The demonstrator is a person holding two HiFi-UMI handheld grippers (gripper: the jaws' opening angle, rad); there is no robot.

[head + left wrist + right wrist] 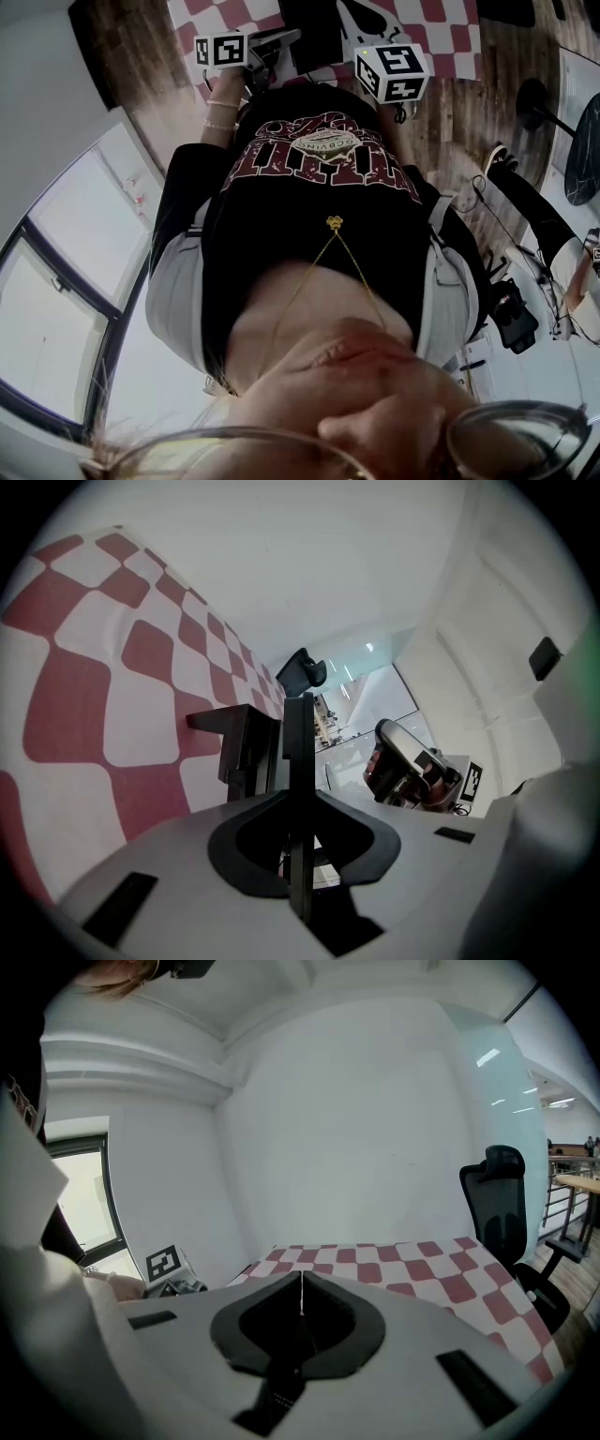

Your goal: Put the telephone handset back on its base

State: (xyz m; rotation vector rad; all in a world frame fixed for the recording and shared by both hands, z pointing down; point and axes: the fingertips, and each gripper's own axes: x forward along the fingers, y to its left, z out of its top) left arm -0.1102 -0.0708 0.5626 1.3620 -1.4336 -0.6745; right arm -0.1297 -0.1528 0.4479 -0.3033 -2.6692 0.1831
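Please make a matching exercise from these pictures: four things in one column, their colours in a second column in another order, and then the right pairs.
Things:
1. checkered tablecloth
2. swivel office chair
3. thin chain necklace
4. wooden plank floor

Colours:
A. gold
B. red and white
C. brown
D. black

Pairs: 1-B, 2-D, 3-A, 4-C

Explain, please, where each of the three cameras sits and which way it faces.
Head view: on the person's head, looking steeply down the torso to the marker cubes, left and right, by the checkered cloth.
Left gripper view: on the left gripper, rolled, so the cloth stands at its left; faces wall and chair; no body part clearly shows.
Right gripper view: on the right gripper, facing across the cloth to the chair; a sleeve shows.
Shared: both gripper views see cloth and chair.
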